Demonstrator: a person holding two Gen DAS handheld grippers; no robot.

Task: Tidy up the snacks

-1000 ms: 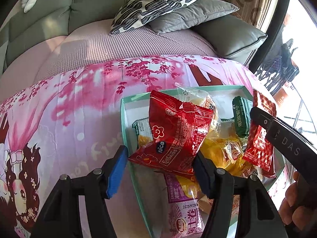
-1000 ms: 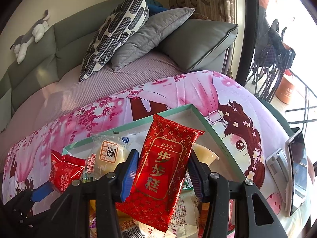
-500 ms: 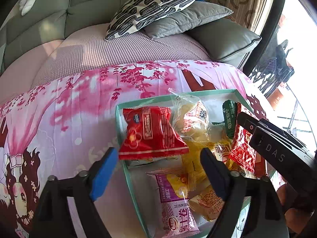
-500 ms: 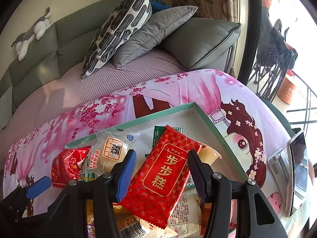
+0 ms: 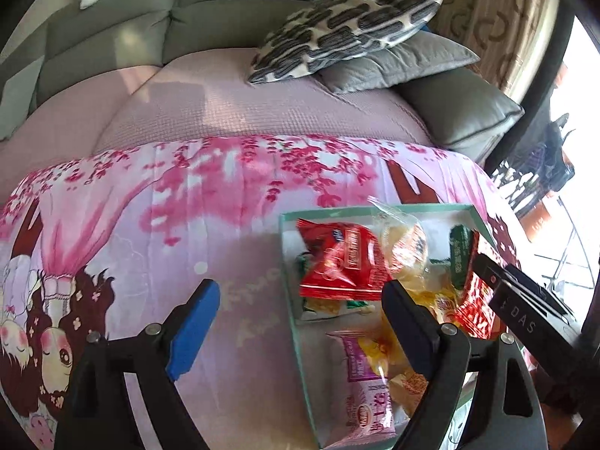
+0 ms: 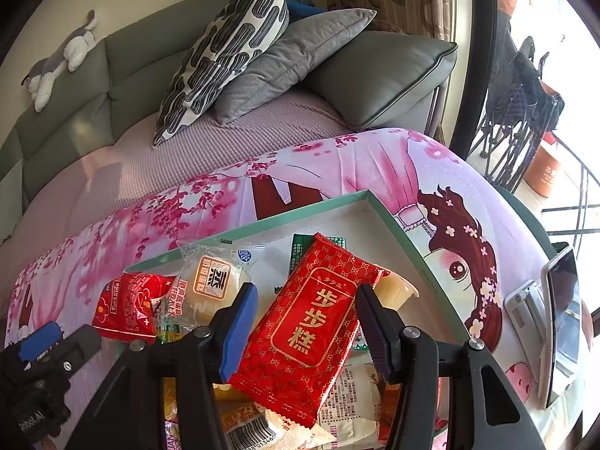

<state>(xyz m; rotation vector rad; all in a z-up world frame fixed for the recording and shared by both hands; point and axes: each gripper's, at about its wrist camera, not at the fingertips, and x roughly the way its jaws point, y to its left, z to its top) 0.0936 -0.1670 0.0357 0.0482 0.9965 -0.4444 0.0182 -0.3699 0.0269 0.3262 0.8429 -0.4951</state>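
The left gripper (image 5: 300,322) hangs open over the mint-rimmed cardboard tray (image 6: 397,221). The right gripper (image 6: 305,328), jaws spread, straddles the red gold-lettered cake packet (image 6: 311,328); releasing it seems underway, and withdrawing probably comes next.

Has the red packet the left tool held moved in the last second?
Yes. Red packet dropped from the tool into the tray's far-left corner.

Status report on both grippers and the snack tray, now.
Left gripper open, empty, straddling the tray wall. Right gripper open around the red patterned snack packet, which lies on the pile. Nothing in the way.
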